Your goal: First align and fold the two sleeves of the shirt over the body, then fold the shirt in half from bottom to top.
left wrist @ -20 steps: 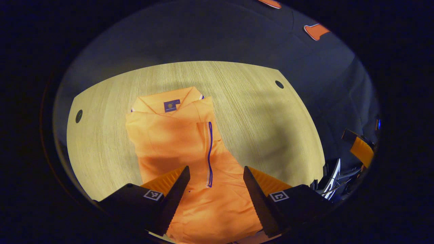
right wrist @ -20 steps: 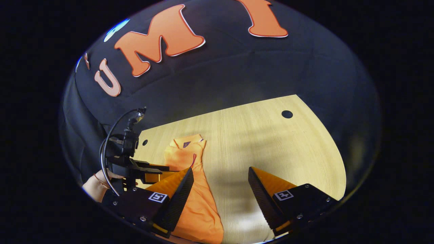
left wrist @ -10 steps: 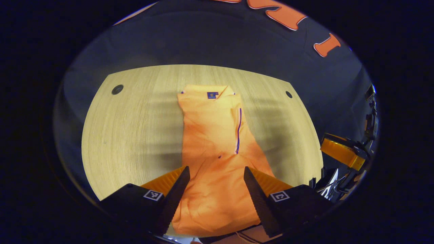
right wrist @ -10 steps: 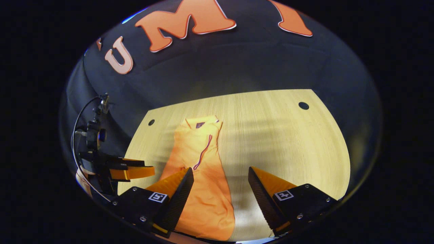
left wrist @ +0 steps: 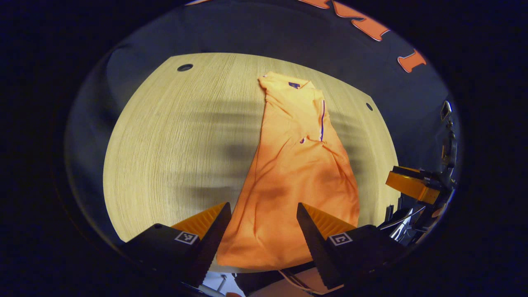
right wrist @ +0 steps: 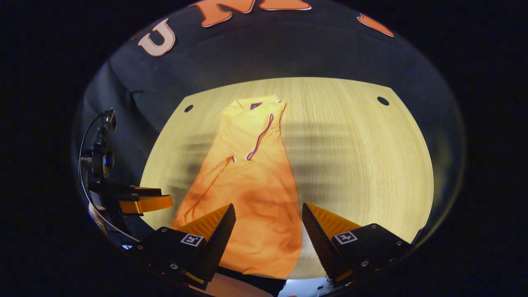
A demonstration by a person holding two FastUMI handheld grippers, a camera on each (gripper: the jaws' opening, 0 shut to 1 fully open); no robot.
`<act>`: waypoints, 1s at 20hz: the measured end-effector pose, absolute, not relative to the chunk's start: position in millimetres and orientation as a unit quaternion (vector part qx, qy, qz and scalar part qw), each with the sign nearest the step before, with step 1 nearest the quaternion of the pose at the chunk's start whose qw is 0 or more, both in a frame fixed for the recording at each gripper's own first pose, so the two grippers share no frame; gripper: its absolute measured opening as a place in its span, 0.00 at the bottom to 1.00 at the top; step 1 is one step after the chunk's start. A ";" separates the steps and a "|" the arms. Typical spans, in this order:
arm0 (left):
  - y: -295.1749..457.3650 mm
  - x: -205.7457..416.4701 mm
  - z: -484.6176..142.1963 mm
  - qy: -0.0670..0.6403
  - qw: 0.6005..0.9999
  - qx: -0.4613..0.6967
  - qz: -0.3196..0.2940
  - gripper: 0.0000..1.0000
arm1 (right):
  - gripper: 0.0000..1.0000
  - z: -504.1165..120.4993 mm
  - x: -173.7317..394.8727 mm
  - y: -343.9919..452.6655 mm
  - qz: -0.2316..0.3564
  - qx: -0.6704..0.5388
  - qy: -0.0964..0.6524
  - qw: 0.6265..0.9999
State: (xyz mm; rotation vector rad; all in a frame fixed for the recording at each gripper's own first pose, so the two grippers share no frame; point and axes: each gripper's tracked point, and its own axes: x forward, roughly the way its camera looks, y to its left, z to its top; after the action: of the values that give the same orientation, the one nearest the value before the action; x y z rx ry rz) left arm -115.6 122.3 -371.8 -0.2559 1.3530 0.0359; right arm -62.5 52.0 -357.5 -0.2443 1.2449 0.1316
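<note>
Shirt [left wrist: 295, 173] lay lengthwise on table [left wrist: 173, 136], collar far, hem nearest both spread, empty grippers: left gripper [left wrist: 260, 231], right gripper [right wrist: 267, 231] equally near

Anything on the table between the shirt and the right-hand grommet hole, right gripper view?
Nothing: bare table between shirt and hole, right gripper view.

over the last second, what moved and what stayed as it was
Both hand-held grippers pulled back from the shirt toward the table's near edge: the left hand-held gripper and the right hand-held gripper now see the whole garment down to its hem, which earlier was cut off. Nothing was taken hold of or let go. The shirt lies as before, sleeves folded in, and both grippers stay open and empty.
</note>
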 end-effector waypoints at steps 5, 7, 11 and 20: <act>126.1 -155.8 -379.9 0.642 0.760 -0.099 0.016 0.99 | 0.99 -375.0 -111.3 41.0 0.052 -0.127 0.619 0.774; 121.1 -174.2 -383.6 0.653 0.752 -0.095 0.011 0.99 | 0.98 -384.4 -127.4 36.0 0.044 -0.133 0.634 0.760; 111.1 -216.8 -393.8 0.675 0.734 -0.080 0.011 0.99 | 0.99 -396.8 -163.8 23.7 0.032 -0.138 0.661 0.737; 116.1 -278.5 -436.4 0.711 0.700 -0.031 0.057 0.99 | 0.99 -434.0 -224.9 -21.0 -0.025 -0.168 0.704 0.689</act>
State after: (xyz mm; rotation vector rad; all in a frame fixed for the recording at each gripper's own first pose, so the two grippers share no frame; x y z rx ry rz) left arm -278.5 116.1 -436.4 -0.0682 1.5843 0.1272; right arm -224.9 -21.0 -434.0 -0.3755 1.5758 -0.0555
